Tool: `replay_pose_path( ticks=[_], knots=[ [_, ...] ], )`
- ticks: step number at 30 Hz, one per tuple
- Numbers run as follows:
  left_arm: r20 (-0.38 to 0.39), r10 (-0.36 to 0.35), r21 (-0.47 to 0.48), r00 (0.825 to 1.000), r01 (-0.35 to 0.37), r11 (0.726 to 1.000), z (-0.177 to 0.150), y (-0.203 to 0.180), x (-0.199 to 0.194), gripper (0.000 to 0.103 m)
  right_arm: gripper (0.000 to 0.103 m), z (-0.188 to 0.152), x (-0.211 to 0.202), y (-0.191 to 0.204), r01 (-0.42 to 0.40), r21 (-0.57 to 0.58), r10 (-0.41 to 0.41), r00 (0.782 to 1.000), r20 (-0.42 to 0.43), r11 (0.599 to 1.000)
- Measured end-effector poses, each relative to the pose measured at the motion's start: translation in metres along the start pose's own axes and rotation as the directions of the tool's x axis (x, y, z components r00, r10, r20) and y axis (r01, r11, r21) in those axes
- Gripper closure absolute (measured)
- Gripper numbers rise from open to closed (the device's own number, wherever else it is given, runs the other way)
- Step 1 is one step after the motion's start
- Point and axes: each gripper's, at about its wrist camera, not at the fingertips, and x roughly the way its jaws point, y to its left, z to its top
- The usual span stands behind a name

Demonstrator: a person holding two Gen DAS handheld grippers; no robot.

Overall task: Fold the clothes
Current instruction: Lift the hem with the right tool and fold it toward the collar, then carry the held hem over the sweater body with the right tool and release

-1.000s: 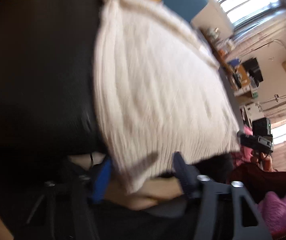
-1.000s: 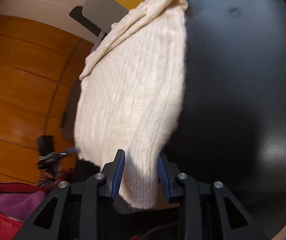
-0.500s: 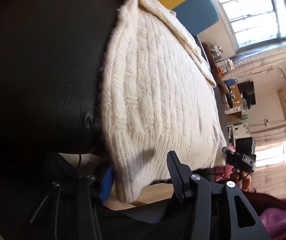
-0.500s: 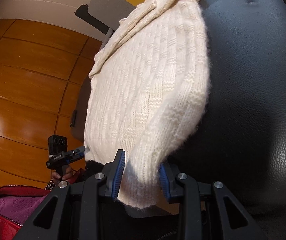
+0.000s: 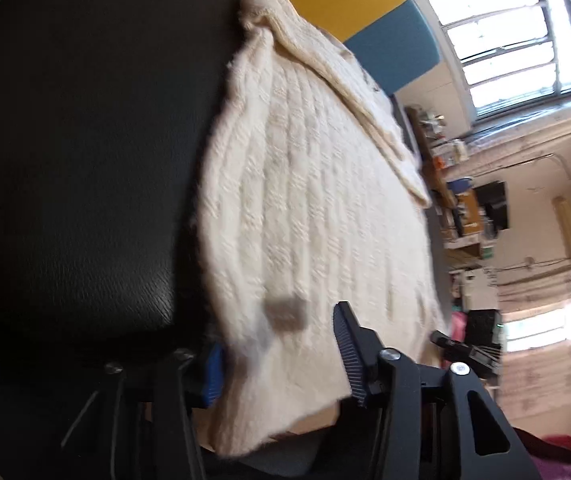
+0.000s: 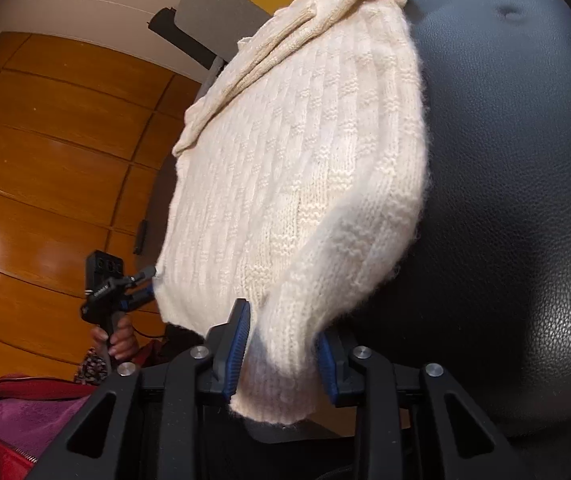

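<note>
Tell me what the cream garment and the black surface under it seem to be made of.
Cream garment: a knitted sweater, probably wool or acrylic; raised ribbed stitch rows and a fuzzy halo along its edges show it. Black surface: leather or faux leather with a slight sheen; it has a pebbled grain, soft highlights and a tufted dimple.

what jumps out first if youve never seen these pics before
A cream ribbed knit sweater fills the middle of both views, spread over a black leather surface. Each near corner sits between blue-padded fingers: the right gripper in the right wrist view, the left gripper in the left. Behind, glossy orange wood panelling lines one side and bright barred windows the other.
</note>
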Motion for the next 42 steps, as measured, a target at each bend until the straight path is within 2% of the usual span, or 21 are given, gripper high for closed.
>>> replay_pose_path(
  ticks=[3,4,5,9,14,18,21,24,27,30,33,38,40,42],
  knots=[
    [0.001,0.093,0.08,0.996,-0.093,0.992,-0.002,-0.007,-0.002,0.081,0.09,0.002,0.002,0.004,0.04,-0.038,-0.04,0.999,-0.017,0.998],
    [-0.001,0.097,0.09,0.995,-0.096,0.991,-0.003,-0.008,-0.003,0.09,0.09,0.003,0.002,0.005,0.038,-0.035,-0.039,0.999,-0.018,0.999],
    [-0.004,0.081,0.075,0.997,-0.08,0.994,-0.004,-0.006,-0.005,0.093,0.091,0.004,0.002,0.004,0.029,-0.028,-0.029,0.999,-0.017,0.999],
    [0.015,-0.005,0.02,1.0,0.004,1.0,-0.005,-0.007,-0.016,0.095,0.091,0.005,-0.002,0.002,-0.025,-0.001,0.025,1.0,-0.006,1.0],
    [0.046,-0.098,0.039,0.994,0.097,0.995,-0.012,-0.024,-0.038,0.096,0.091,-0.002,-0.021,0.004,-0.125,-0.019,0.126,0.992,0.015,0.992],
    [0.029,-0.168,0.03,0.985,0.167,0.985,-0.03,-0.03,-0.05,0.096,0.091,-0.017,-0.036,0.004,-0.204,-0.012,0.204,0.979,0.01,0.979],
    [0.016,-0.23,0.023,0.973,0.23,0.973,-0.044,-0.039,-0.06,0.096,0.091,-0.03,-0.051,0.008,-0.288,-0.003,0.288,0.957,0.041,0.958],
    [0.047,-0.311,-0.006,0.949,0.311,0.95,-0.049,-0.042,-0.078,0.096,0.091,-0.039,-0.075,0.014,-0.378,-0.032,0.379,0.92,0.101,0.925],
    [0.108,-0.372,-0.028,0.922,0.377,0.926,-0.039,-0.038,-0.1,0.096,0.091,-0.035,-0.096,0.022,-0.42,-0.082,0.427,0.89,0.16,0.904],
    [0.167,-0.417,-0.047,0.894,0.43,0.902,-0.014,-0.037,-0.105,0.096,0.091,-0.012,-0.104,0.031,-0.418,-0.112,0.433,0.878,0.205,0.902],
    [0.204,-0.423,-0.048,0.883,0.44,0.897,0.02,-0.037,-0.097,0.096,0.091,0.024,-0.099,0.033,-0.412,-0.092,0.422,0.872,0.249,0.906],
    [0.257,-0.434,-0.071,0.863,0.465,0.883,0.078,-0.036,-0.079,0.096,0.091,0.089,-0.089,0.028,-0.419,-0.063,0.415,0.846,0.336,0.906],
    [0.274,-0.414,-0.099,0.868,0.453,0.886,0.101,-0.031,-0.067,0.096,0.091,0.12,-0.076,0.023,-0.424,-0.02,0.402,0.843,0.358,0.906],
    [0.281,-0.398,-0.137,0.873,0.447,0.884,0.123,-0.025,-0.053,0.096,0.091,0.15,-0.063,0.011,-0.415,0.04,0.372,0.851,0.37,0.909]
  ],
)
